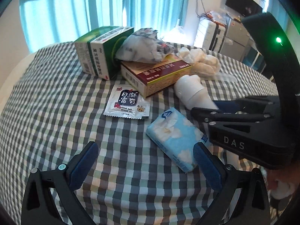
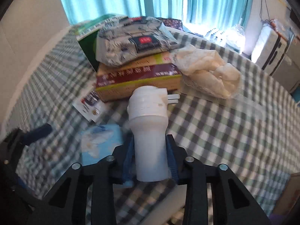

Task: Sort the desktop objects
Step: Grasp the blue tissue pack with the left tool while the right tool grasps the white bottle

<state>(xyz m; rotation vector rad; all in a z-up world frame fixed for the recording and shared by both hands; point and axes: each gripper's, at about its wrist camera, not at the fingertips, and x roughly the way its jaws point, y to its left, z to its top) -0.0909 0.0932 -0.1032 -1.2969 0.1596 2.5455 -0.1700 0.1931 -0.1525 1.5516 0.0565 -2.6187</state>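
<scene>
while the grey-and-green checked tablecloth (image 1: 56,103) carries boxes piled toward its far edge, the right gripper (image 2: 150,157) clamps a white plastic plug-in device (image 2: 148,131) mid-cloth, seemingly for sorting; the left gripper (image 1: 144,161) gapes wide, one finger touching the pale blue tissue pack (image 1: 174,138).

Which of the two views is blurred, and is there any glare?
Left wrist view: sharp; the print on the white foil sachet is readable. Right wrist view: motion-smeared, especially the checked tablecloth; the white plastic plug-in device stays fairly crisp. Bright window blows out.
</scene>
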